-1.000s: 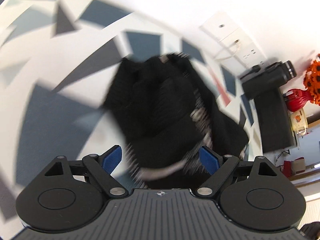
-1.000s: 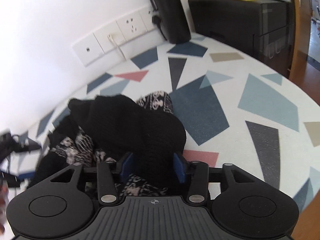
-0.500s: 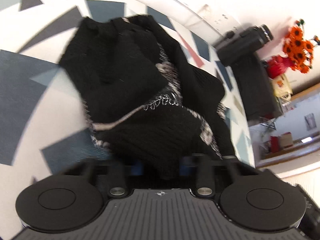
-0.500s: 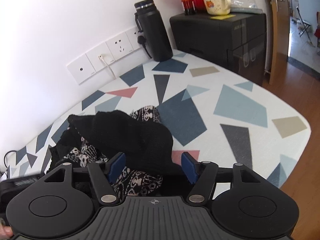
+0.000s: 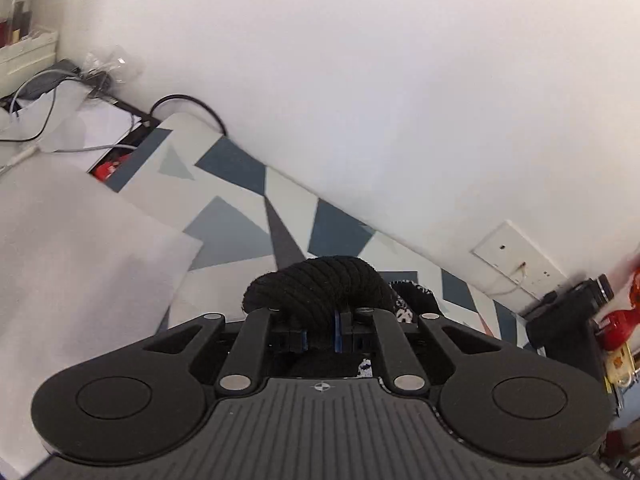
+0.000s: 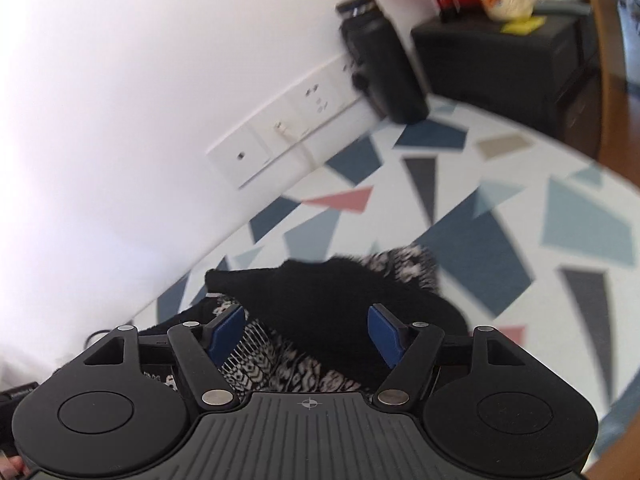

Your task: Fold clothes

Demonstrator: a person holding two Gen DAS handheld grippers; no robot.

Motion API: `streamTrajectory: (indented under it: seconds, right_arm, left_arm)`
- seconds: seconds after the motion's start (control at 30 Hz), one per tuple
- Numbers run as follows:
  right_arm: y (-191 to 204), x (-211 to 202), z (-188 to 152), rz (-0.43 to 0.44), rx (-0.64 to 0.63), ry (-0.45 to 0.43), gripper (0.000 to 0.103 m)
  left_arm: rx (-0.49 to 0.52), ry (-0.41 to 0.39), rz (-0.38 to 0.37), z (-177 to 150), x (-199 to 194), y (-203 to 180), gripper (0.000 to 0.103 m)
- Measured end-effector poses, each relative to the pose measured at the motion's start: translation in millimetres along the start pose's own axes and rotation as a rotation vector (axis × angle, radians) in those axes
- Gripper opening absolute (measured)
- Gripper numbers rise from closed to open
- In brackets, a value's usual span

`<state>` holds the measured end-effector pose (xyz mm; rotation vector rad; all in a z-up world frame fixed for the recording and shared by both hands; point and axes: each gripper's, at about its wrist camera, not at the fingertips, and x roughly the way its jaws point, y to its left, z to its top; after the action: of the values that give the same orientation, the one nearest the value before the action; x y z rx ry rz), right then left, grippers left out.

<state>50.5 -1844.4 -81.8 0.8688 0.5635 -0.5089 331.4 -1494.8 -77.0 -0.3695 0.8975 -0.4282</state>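
The left gripper (image 5: 319,334) is pinching a thick fold of the black knitted garment (image 5: 320,286), lifting it off the patterned table (image 5: 224,224). The right gripper (image 6: 306,334) is spread wide, its fingers astride the crumpled heap (image 6: 332,312). This looks like shaking the garment out; the right gripper would next need an edge to clamp. Farther off stand wall sockets (image 6: 296,120) and a dark flask (image 6: 380,68); no writing is readable.
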Motion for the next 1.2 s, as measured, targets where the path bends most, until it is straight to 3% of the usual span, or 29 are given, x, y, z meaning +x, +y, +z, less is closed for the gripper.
streamTrajectory:
  seconds: [0.03,0.1,0.17,0.37,0.43,0.5,0.67,0.73,0.77,0.87,0.93,1.07,1.2]
  right_arm:
    - [2.5,9.7,-5.5,0.000,-0.001,0.023,0.065]
    - [6.9,27.5,-17.8,-0.025,-0.033,0.055,0.064]
    - [6.2,38.7,-26.5,-0.077,-0.088,0.065,0.064]
    - [-9.0,60.1,-35.1,-0.198,-0.282,0.116,0.066]
    - [-8.9,69.9,-38.4,-0.224,-0.378,0.151,0.078]
    - [-4.9,79.5,-43.7,-0.233,-0.479,0.181,0.080]
    - [-11.1,94.7,-38.0,-0.249,-0.508,0.195,0.069]
    - [-15.7,95.3,-35.7,-0.238,-0.526,0.194,0.057]
    - [-17.8,95.3,-34.9,-0.232,-0.539,0.193,0.054]
    - [-27.4,87.7,-28.6,-0.194,-0.542,0.183,0.026]
    - [-32.6,73.0,-17.0,-0.145,-0.463,0.172,0.018]
    - [-42.1,40.6,8.3,-0.039,-0.278,0.147,0.012]
    - [-24.2,42.6,35.8,0.012,-0.273,0.115,0.012]
  left_arm:
    - [-0.002,0.027,0.020,-3.3,3.4,4.6,0.023]
    - [0.006,0.081,0.047,-16.1,8.7,10.4,0.053]
    - [0.014,0.140,0.017,-33.4,11.9,14.4,0.068]
    - [0.040,0.362,-0.011,-104.6,12.2,12.3,0.078]
    - [0.051,0.419,0.002,-125.1,21.7,8.9,0.079]
    - [0.077,0.406,0.012,-140.6,26.4,1.8,0.087]
    - [0.118,0.358,0.057,-145.7,34.4,-18.4,0.082]
    - [0.115,0.331,0.069,-144.6,36.8,-20.5,0.064]
    - [0.121,0.321,0.073,-143.2,37.9,-21.5,0.043]
    - [0.150,0.289,0.078,-137.8,38.8,-28.4,0.019]
    - [0.188,0.269,0.085,-134.2,36.3,-38.3,0.016]
    - [0.255,0.221,0.050,-124.2,25.1,-62.5,0.016]
    - [0.251,0.232,0.043,-121.7,25.7,-63.3,0.016]
